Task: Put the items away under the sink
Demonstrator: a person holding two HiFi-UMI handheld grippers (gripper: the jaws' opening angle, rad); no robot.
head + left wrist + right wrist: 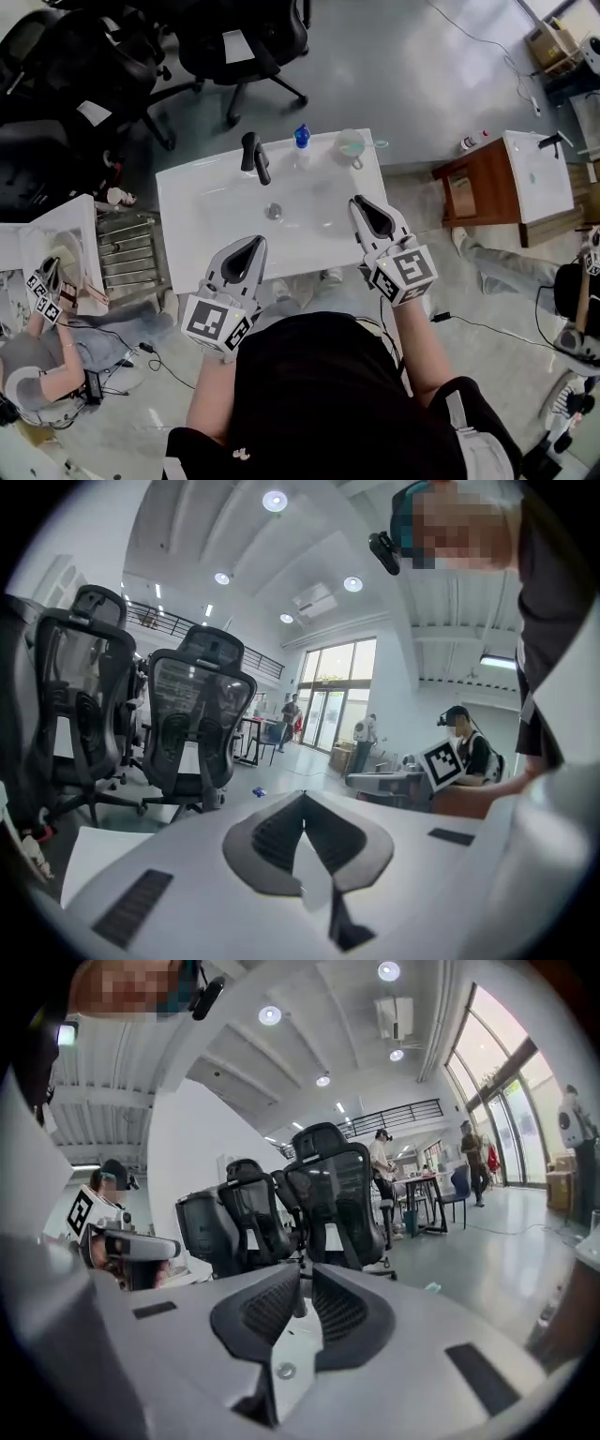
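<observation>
In the head view a white sink counter [183, 202] stands in front of me, with a black faucet [254, 156] at its back edge. Beside the faucet stand a small blue-topped bottle [301, 140] and a clear teal-tinted cup [352, 145]. My left gripper [254, 244] hovers over the counter's front left, and my right gripper [360, 202] hangs over the basin's right side. Both are shut on nothing and well short of the items. The left gripper view shows jaws [302, 796] meeting at the tip. In the right gripper view the jaws [305, 1276] stand almost together.
Black office chairs [234, 37] crowd the floor behind the sink. A wooden cabinet with a second white sink [539, 173] stands at the right. At the left are a metal rack [127, 248] and another person holding grippers [42, 291]. Cables lie on the floor.
</observation>
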